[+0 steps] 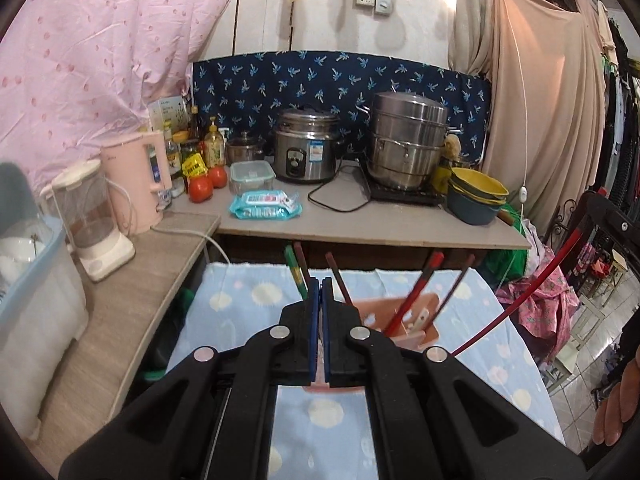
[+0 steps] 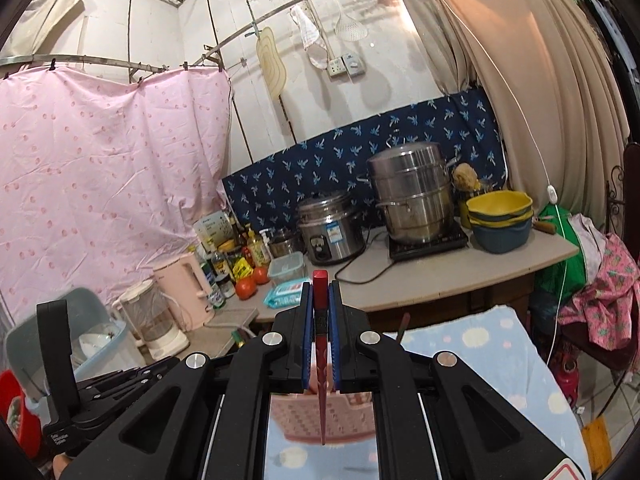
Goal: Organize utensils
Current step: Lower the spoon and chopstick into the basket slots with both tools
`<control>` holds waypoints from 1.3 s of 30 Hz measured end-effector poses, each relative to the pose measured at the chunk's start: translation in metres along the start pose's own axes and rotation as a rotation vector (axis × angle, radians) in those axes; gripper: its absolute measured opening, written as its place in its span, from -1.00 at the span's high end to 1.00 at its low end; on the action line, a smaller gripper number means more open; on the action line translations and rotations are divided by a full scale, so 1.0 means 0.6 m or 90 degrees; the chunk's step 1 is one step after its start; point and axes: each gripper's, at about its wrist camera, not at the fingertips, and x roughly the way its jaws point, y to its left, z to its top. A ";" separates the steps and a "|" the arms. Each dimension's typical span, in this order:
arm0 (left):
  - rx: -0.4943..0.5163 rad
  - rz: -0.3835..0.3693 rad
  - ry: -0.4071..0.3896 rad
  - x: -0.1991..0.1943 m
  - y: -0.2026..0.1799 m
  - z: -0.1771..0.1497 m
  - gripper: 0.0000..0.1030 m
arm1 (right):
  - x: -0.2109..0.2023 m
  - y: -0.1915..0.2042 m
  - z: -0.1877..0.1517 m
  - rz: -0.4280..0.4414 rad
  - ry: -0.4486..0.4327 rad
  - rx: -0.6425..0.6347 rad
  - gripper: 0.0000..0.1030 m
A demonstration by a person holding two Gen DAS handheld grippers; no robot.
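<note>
One red chopstick upright between right gripper jaws.

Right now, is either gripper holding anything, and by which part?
The right gripper clamps a red chopstick near its thick upper end. The left gripper is shut on nothing.

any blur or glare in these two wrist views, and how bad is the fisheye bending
Left wrist view: the chopsticks in the pink holder look motion-smeared, while the rice cooker stays sharp; the counter edge bows. Right wrist view: the red chopstick clamped in the right gripper is crisp, the beige curtain is brightly lit near the top, and the curtain rail curves strongly. Both have dark corners.
</note>
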 end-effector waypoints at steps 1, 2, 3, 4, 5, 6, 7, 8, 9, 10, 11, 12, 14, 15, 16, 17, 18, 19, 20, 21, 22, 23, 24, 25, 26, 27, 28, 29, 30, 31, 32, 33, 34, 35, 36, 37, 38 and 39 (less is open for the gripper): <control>0.001 0.001 -0.002 0.006 -0.001 0.007 0.98 | 0.010 0.001 0.009 -0.002 -0.007 0.000 0.86; 0.002 0.003 -0.005 0.016 -0.002 0.017 0.98 | 0.018 0.002 0.015 -0.003 -0.012 0.000 0.86; 0.004 0.004 -0.008 0.023 -0.005 0.023 0.98 | 0.027 0.004 0.021 -0.003 -0.016 0.001 0.86; 0.006 0.007 -0.011 0.031 -0.007 0.030 0.98 | 0.038 0.003 0.027 -0.005 -0.021 0.002 0.86; 0.007 0.009 -0.013 0.038 -0.007 0.033 0.98 | 0.049 0.003 0.032 -0.005 -0.025 0.004 0.86; 0.008 0.011 -0.013 0.049 -0.009 0.038 0.98 | 0.060 0.003 0.036 -0.005 -0.027 0.005 0.86; 0.008 0.013 -0.011 0.058 -0.009 0.041 0.98 | 0.067 0.003 0.037 -0.005 -0.028 0.006 0.86; 0.008 0.016 -0.005 0.069 -0.010 0.042 0.98 | 0.078 0.003 0.038 -0.006 -0.029 0.007 0.86; 0.009 0.016 0.000 0.078 -0.010 0.041 0.98 | 0.090 0.002 0.039 -0.007 -0.029 0.008 0.86; 0.008 0.018 0.009 0.092 -0.010 0.038 0.98 | 0.101 0.001 0.038 -0.007 -0.027 0.011 0.86; 0.006 0.017 0.016 0.100 -0.009 0.035 0.98 | 0.111 0.001 0.037 -0.008 -0.023 0.013 0.86; 0.005 0.016 0.023 0.110 -0.008 0.030 0.98 | 0.120 0.000 0.033 -0.009 -0.018 0.016 0.86; 0.005 0.014 0.034 0.122 -0.007 0.023 0.98 | 0.145 -0.004 0.021 -0.006 0.003 0.022 0.86; 0.005 0.013 0.039 0.128 -0.007 0.018 0.98 | 0.153 -0.005 0.015 -0.006 0.011 0.023 0.86; 0.005 0.013 0.044 0.133 -0.006 0.013 0.98 | 0.164 -0.006 0.006 -0.006 0.023 0.023 0.86; 0.004 0.012 0.048 0.137 -0.006 0.010 0.98 | 0.172 -0.006 -0.003 -0.005 0.034 0.020 0.86; 0.003 0.010 0.053 0.141 -0.006 0.006 0.98 | 0.179 -0.005 -0.012 -0.006 0.044 0.017 0.86; 0.001 0.009 0.055 0.144 -0.005 0.002 0.98 | 0.184 -0.005 -0.020 -0.006 0.050 0.015 0.86; -0.001 0.009 0.057 0.146 -0.004 0.000 0.98 | 0.189 -0.005 -0.027 -0.007 0.058 0.012 0.86; -0.002 0.008 0.059 0.148 -0.003 -0.002 0.98 | 0.194 -0.005 -0.035 -0.008 0.066 0.010 0.86; -0.003 0.009 0.061 0.149 -0.003 -0.004 0.98 | 0.197 -0.006 -0.041 -0.009 0.070 0.009 0.86; -0.003 0.009 0.062 0.152 -0.004 -0.004 0.98 | 0.199 -0.006 -0.045 -0.010 0.075 0.009 0.86; -0.004 0.007 0.061 0.153 -0.004 -0.005 0.98 | 0.201 -0.007 -0.049 -0.011 0.078 0.010 0.86; -0.005 0.008 0.062 0.154 -0.004 -0.005 0.97 | 0.203 -0.006 -0.051 -0.011 0.081 0.009 0.86; -0.006 0.008 0.062 0.154 -0.004 -0.006 0.97 | 0.204 -0.005 -0.053 -0.012 0.084 0.008 0.86; -0.010 0.006 0.062 0.154 -0.003 -0.006 0.97 | 0.205 -0.005 -0.055 -0.011 0.088 0.006 0.86; -0.012 0.007 0.059 0.152 -0.002 -0.006 0.97 | 0.206 -0.004 -0.056 -0.010 0.091 0.005 0.85; -0.013 0.009 0.058 0.150 0.000 -0.006 0.97 | 0.206 -0.003 -0.057 -0.009 0.095 0.004 0.83; -0.015 0.010 0.058 0.149 0.001 -0.006 0.96 | 0.204 -0.003 -0.058 -0.009 0.092 0.005 0.78; -0.016 0.011 0.060 0.147 0.002 -0.007 0.95 | 0.201 -0.003 -0.058 -0.013 0.089 0.005 0.66; -0.017 0.011 0.061 0.147 0.003 -0.007 0.93 | 0.204 -0.001 -0.056 -0.013 0.088 0.003 0.55; -0.018 0.012 0.061 0.144 0.004 -0.008 0.92 | 0.202 -0.001 -0.056 -0.013 0.085 0.004 0.51; -0.018 0.015 0.061 0.142 0.005 -0.009 0.86 | 0.200 -0.002 -0.056 -0.014 0.082 0.005 0.49; -0.018 0.018 0.061 0.140 0.006 -0.012 0.74 | 0.198 -0.002 -0.056 -0.015 0.081 0.005 0.49; -0.019 0.020 0.060 0.138 0.007 -0.013 0.69 | 0.197 -0.002 -0.057 -0.015 0.082 0.004 0.49; -0.019 0.022 0.059 0.137 0.008 -0.014 0.63 | 0.194 -0.004 -0.057 -0.016 0.083 0.003 0.48; -0.020 0.024 0.057 0.134 0.009 -0.016 0.62 | 0.192 -0.005 -0.058 -0.017 0.083 0.002 0.48; -0.019 0.024 0.057 0.132 0.008 -0.018 0.62 | 0.190 -0.005 -0.061 -0.019 0.085 -0.001 0.48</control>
